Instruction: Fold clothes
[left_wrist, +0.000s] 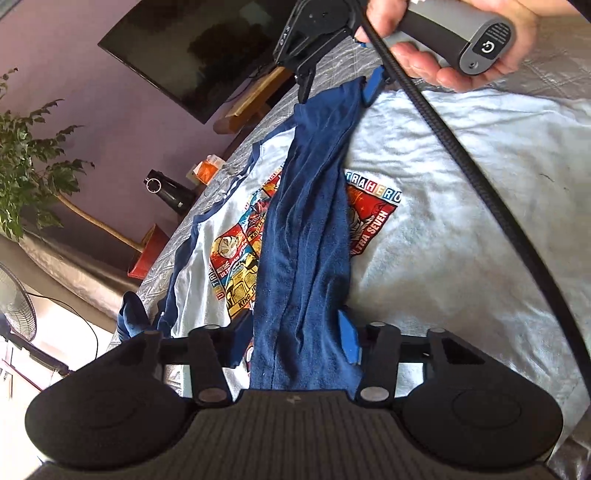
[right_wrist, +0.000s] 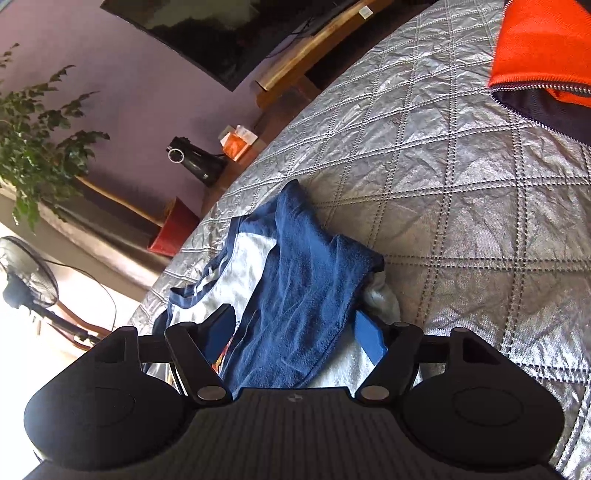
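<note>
Nearest the left wrist camera, the black left gripper (left_wrist: 295, 332) with blue finger pads pinches a long navy blue sleeve (left_wrist: 306, 236), which runs between its fingers; one blue pad (left_wrist: 349, 339) shows pressed against the cloth's right edge. That sleeve stretches away across a pale grey T-shirt with a colourful cartoon print (left_wrist: 443, 206), lying flat on a bed covered by a silver quilted bedspread (right_wrist: 443, 166). At the sleeve's far end, the right gripper (left_wrist: 332, 81), held in a person's hand (left_wrist: 443, 48), has its fingers spread either side of the cuff. In the right wrist view those fingers stand wide apart, with the navy cloth lying loose between them, and no pad clearly presses on it. An orange and dark zipped garment (right_wrist: 543, 51) lies at the bed's far corner. Beyond the bed stand a dark flat television (left_wrist: 192, 48), a leafy potted plant (left_wrist: 26, 158) and a standing fan (right_wrist: 26, 273).
</note>
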